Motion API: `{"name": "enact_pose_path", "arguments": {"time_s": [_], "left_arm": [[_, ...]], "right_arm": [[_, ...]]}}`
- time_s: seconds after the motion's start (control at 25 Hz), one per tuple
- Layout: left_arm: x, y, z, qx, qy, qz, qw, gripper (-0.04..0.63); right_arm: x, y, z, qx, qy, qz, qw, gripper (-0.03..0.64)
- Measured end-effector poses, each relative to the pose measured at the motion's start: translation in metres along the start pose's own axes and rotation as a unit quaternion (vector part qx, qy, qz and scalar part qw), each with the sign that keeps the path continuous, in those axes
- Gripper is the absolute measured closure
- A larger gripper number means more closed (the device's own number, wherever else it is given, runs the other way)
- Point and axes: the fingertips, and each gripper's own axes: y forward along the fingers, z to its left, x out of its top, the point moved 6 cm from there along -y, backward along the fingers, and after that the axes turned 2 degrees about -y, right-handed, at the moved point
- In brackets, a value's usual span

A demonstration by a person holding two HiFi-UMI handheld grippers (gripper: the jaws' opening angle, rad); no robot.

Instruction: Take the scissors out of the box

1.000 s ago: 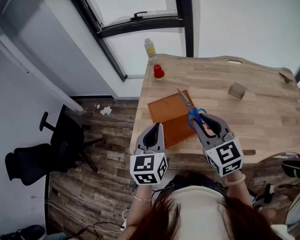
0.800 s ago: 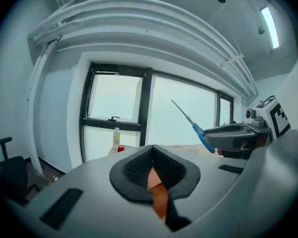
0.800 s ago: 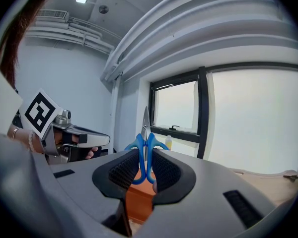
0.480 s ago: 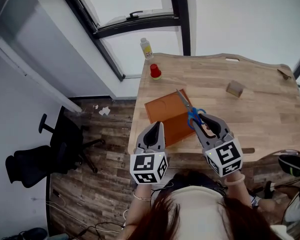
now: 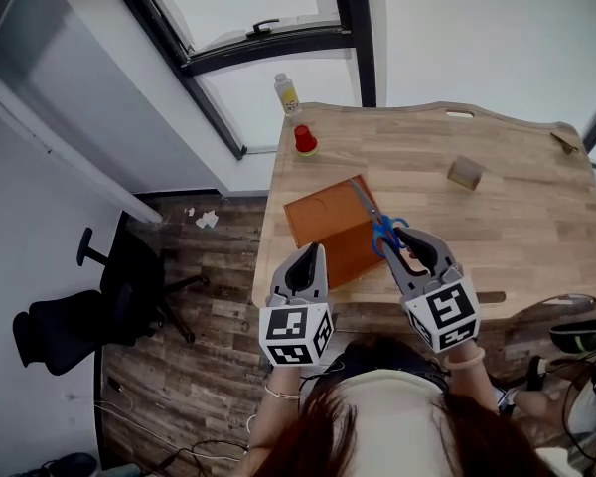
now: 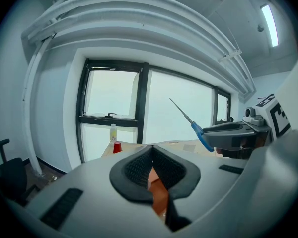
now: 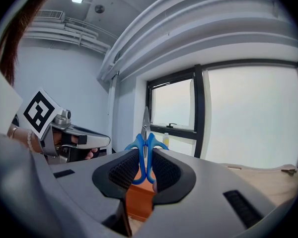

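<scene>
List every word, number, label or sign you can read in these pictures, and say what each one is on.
No text here can be read.
bottle by the window: it has a yellow label, but the print is too small to read.
left gripper and right gripper: their cubes carry black-and-white square markers, which are patterns only, with no letters or numbers.

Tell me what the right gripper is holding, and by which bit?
The right gripper holds the scissors by their blue handles, pinched between its jaws, with the blades pointing away.
</scene>
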Motion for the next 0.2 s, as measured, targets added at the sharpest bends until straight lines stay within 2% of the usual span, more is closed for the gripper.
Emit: {"name": "enact_pose_path", "arguments": {"time_s": [0.2], "left_arm": [[-0.0009, 0.0049, -0.004, -0.003, 0.009, 0.002, 1.0, 0.577]], "right_arm": [[-0.0035, -0.0023, -0.0052, -0.005, 0.003, 0.0, 1.0, 0.506]]}}
